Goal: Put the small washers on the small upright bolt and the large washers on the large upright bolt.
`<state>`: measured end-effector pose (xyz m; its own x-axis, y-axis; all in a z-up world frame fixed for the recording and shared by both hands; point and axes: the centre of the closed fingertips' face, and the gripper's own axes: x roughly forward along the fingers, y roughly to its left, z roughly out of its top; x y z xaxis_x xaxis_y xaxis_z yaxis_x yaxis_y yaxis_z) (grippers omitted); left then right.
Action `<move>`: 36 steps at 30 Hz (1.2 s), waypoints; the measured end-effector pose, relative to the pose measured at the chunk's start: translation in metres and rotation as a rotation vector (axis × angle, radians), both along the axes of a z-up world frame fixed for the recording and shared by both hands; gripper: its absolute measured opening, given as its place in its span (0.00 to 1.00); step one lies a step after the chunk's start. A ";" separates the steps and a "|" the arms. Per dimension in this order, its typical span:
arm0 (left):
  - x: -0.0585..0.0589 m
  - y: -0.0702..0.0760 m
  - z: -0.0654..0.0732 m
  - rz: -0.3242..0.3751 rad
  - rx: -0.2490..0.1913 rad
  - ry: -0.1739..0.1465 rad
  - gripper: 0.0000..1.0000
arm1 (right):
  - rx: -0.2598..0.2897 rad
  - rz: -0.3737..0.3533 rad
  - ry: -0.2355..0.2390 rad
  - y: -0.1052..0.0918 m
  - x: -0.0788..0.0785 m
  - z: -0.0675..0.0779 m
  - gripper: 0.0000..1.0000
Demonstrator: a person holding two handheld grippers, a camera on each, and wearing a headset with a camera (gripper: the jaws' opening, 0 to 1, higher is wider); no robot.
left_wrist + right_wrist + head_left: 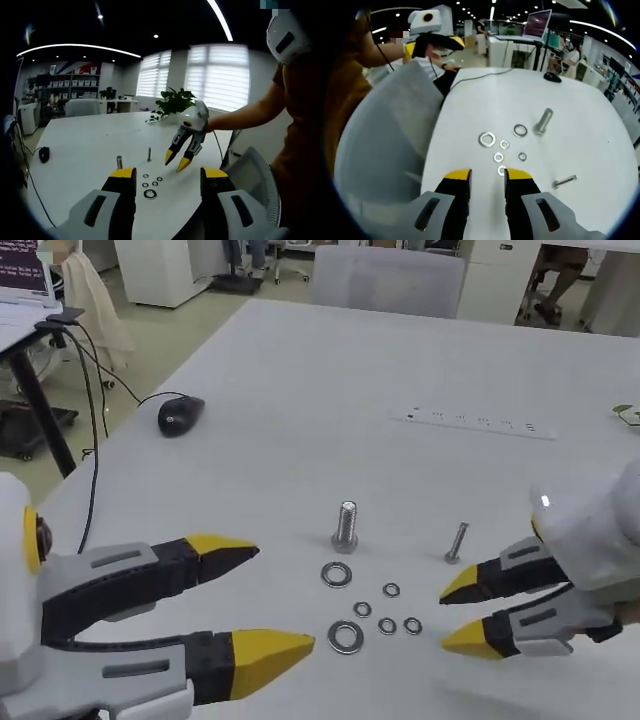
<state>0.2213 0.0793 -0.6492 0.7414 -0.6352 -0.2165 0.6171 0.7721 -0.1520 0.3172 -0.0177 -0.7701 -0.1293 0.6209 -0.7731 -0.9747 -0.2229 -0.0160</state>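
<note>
Your left tongs (280, 597) gape wide, empty, just left of the washers. Your right tongs (446, 617) are partly open, holding nothing — tips just right of the small washers (387, 626). Both large washers (337, 574) lie flat on the table (300, 420) near the large bolt (346, 525) — the small bolt (457, 542) stands to its right.

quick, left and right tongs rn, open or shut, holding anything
Left tongs: open wide, holding nothing.
Right tongs: open with a narrower gap, holding nothing.
</note>
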 end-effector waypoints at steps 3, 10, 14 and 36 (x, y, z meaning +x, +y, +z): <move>0.000 0.001 -0.001 0.007 -0.001 0.002 0.50 | -0.039 0.009 -0.019 0.004 0.008 -0.009 0.27; -0.001 0.000 -0.001 0.013 -0.009 -0.005 0.50 | -0.121 0.068 -0.046 0.011 0.012 -0.028 0.28; 0.000 -0.001 -0.001 0.012 -0.008 -0.004 0.50 | -0.181 0.103 -0.083 0.010 0.018 -0.038 0.27; 0.001 -0.005 -0.004 0.008 -0.021 -0.005 0.50 | -0.315 0.189 -0.095 0.011 0.018 -0.056 0.23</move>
